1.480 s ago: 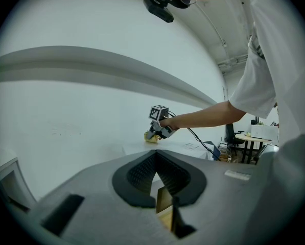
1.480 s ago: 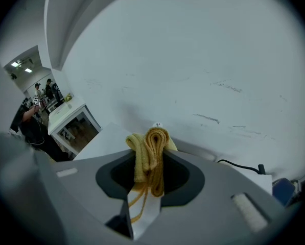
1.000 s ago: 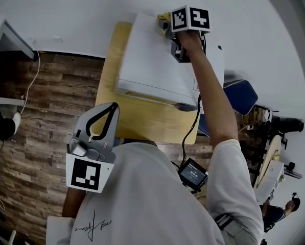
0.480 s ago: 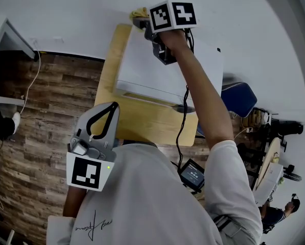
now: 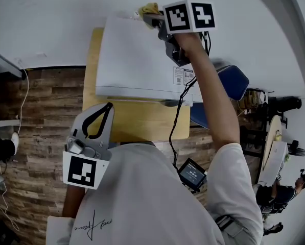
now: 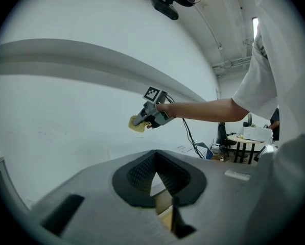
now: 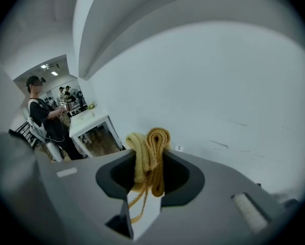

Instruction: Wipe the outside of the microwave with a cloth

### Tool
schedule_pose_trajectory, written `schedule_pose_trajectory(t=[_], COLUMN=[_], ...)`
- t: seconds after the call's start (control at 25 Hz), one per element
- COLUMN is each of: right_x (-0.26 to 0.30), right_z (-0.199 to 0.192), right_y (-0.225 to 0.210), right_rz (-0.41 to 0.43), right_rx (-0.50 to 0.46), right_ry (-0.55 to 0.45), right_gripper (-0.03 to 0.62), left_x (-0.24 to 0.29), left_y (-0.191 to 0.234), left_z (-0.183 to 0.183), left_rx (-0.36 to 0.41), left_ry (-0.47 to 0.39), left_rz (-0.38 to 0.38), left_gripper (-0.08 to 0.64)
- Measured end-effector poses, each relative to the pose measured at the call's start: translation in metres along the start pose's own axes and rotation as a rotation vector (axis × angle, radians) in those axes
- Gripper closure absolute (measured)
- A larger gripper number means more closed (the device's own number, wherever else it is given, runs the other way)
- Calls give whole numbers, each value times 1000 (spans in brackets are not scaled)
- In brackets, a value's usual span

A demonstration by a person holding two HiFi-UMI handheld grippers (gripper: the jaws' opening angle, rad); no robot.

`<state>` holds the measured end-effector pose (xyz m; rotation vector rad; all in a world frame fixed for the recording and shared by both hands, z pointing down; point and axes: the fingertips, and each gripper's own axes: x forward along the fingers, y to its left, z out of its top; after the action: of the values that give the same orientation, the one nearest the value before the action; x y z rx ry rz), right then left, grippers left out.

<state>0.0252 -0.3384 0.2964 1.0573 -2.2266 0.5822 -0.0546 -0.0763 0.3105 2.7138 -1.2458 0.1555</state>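
The white microwave [image 5: 137, 60] stands on a wooden table [image 5: 137, 122] against the wall. My right gripper [image 5: 151, 18] reaches over its top to the far back edge, shut on a folded yellow cloth [image 5: 148, 8]. The right gripper view shows the cloth [image 7: 151, 149] bunched between the jaws, facing the white wall. The left gripper view shows the right gripper with the cloth [image 6: 137, 125] from the side. My left gripper [image 5: 107, 108] hangs low beside the person's body, off the table's near edge, its jaws together with nothing in them.
A blue chair [image 5: 233, 83] stands right of the table. A black cable [image 5: 179, 114] runs from the right gripper down across the microwave to a small device [image 5: 193, 173] at the waist. A person [image 7: 42, 117] and a white table [image 7: 88, 122] are far off.
My right gripper slid the cloth left along the microwave's back edge to the far left corner, then came back rightward. The head view shifted. The left gripper stayed put.
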Motion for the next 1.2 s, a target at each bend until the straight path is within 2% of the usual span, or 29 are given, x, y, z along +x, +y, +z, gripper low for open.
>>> schedule_pose_trajectory(t=[0.28,0.68,0.96,1.2], right_x=[-57,-115,-129,-124], right_z=[-41,-109,-155,-179], right_y=[-89,-186,-232,-250], right_rz=[-160,-309,-377,-429], right_rx=[104,251,308,304], right_ry=[-6,23,80,135], right_gripper=[474,475,476,476], left_x=[28,61,80,87], left_y=[-20,-44,-53,-58], left_z=[-1,-2,-2,-3], left_rx=[7,25,25,25], left_ry=[14,36,49,65], left_rz=[-82,-154,-170,-178], left_gripper=[569,568,569,569])
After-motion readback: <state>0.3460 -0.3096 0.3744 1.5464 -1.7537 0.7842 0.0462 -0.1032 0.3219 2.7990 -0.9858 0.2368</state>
